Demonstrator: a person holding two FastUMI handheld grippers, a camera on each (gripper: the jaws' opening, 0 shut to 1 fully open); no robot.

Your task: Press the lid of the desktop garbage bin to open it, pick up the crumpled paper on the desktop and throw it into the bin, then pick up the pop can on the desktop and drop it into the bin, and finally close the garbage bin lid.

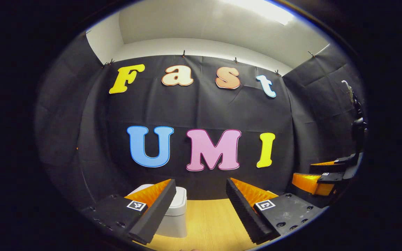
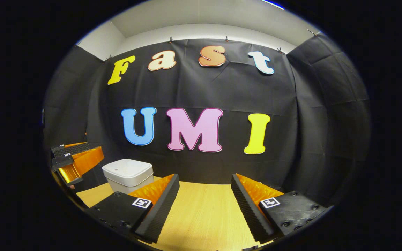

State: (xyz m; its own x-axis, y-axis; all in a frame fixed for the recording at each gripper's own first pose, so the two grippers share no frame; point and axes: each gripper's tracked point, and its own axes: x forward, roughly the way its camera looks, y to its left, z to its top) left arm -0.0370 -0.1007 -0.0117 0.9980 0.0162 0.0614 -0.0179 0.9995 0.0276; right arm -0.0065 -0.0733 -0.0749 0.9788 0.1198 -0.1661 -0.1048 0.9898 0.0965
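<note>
A light wooden table (image 2: 201,209) carries a white garbage bin (image 2: 128,174), lid closed, near the black cloth wall.

**Bin ahead-left of both claws, lid down**

The garbage bin (image 2: 128,175) stands on the counter (image 2: 201,216) against the booth wall, lid closed. From the right claw (image 2: 204,205) it sits ahead and to the left, apart from the fingers. From the left claw (image 1: 197,209) it lies just behind the left finger. The left claw hangs left of the bin in the right gripper view.
</note>
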